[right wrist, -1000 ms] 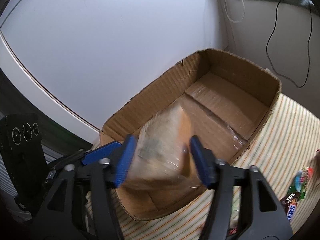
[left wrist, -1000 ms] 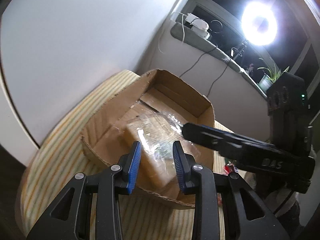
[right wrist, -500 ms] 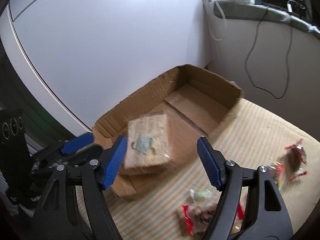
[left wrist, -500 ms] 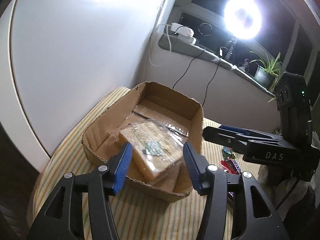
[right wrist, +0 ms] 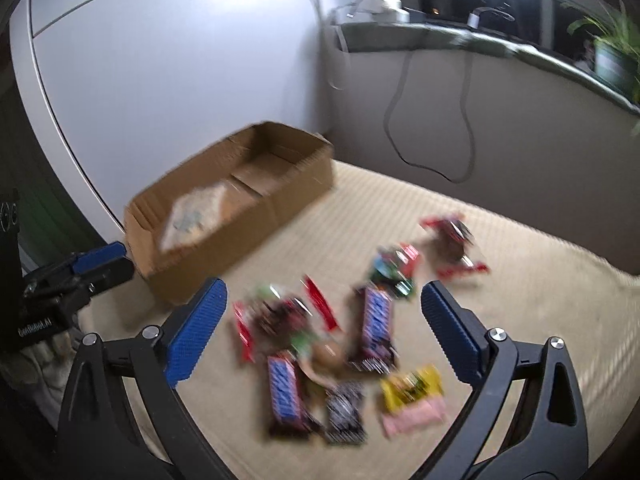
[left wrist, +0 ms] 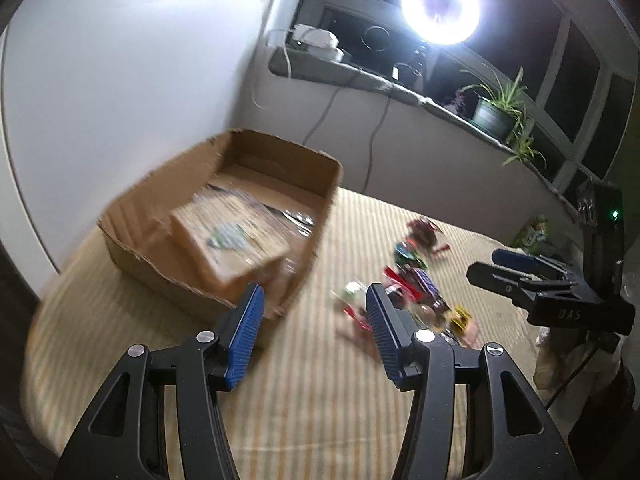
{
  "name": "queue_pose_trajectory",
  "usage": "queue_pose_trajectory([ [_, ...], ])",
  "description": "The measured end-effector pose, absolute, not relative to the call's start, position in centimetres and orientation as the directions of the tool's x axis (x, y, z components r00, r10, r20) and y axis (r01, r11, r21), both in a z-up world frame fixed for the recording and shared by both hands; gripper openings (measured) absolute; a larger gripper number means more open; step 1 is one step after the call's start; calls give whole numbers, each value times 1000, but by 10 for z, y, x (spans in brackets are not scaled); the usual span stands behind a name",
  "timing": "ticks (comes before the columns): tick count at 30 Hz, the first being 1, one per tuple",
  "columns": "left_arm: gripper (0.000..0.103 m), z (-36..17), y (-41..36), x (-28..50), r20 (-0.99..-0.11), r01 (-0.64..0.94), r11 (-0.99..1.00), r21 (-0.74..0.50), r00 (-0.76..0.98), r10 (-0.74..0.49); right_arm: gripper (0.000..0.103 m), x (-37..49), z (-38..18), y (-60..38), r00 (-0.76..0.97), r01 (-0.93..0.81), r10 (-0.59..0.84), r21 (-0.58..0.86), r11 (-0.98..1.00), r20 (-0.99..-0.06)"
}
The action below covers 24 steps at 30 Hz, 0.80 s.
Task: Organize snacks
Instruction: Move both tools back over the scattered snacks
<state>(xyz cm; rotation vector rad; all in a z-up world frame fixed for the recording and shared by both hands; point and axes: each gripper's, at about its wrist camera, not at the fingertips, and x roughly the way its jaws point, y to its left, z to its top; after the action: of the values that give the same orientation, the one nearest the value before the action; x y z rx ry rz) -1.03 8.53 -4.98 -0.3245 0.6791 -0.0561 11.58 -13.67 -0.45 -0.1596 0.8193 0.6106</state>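
A tan snack package (left wrist: 232, 240) in clear wrap lies inside the open cardboard box (left wrist: 320, 216). My left gripper (left wrist: 314, 308) hovers open and empty by the box's near corner. Right of the box, several loose snacks (right wrist: 320, 340) lie on the striped cloth: blue bars (right wrist: 376, 320), a yellow packet (right wrist: 412, 388) and a pink one (right wrist: 416, 416). Above that pile my right gripper (right wrist: 322, 300) is opening its jaws wide, pressing on nothing. In the right wrist view the box (right wrist: 240, 208) sits far left, with the left gripper (right wrist: 96, 260) beside it. The left wrist view shows the right gripper (left wrist: 516, 272) at right.
The striped tablecloth (left wrist: 320, 400) covers the table, which meets a white wall on the left. A grey ledge (right wrist: 440, 36) with hanging cables, a potted plant (left wrist: 496, 116) and a bright ring light (left wrist: 440, 4) runs along the back. A green packet (left wrist: 532, 232) lies far right.
Both grippers let go of the wrapped package, which now rests in the box. They drew back and swung right toward the loose snacks. Both jaws stand wider, the right much wider.
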Motion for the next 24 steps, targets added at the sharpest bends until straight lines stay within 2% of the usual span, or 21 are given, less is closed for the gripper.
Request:
queue_pose_trajectory([
  [7,52,-68,51,-6,-640,1,942,-335,734,-228,100,110,-23,-192,533,-482,396,117,869,-748],
  [10,43,-73,39,-1,-654,22,946,-324,717,-241,98,109,-33,-207,531,-456,367,107,883,-764],
  [17,38,-75,20,20,-667,58,960,-274,707,-233,73,102,-50,-213,490,-493,357,84,866,-796],
  [20,38,-80,13,32,-685,71,968,-242,694,-222,67,104,-53,-210,473,-512,366,88,854,-802],
  [24,38,-87,6,47,-704,82,974,-209,679,-208,66,109,-56,-201,459,-537,369,78,840,-808],
])
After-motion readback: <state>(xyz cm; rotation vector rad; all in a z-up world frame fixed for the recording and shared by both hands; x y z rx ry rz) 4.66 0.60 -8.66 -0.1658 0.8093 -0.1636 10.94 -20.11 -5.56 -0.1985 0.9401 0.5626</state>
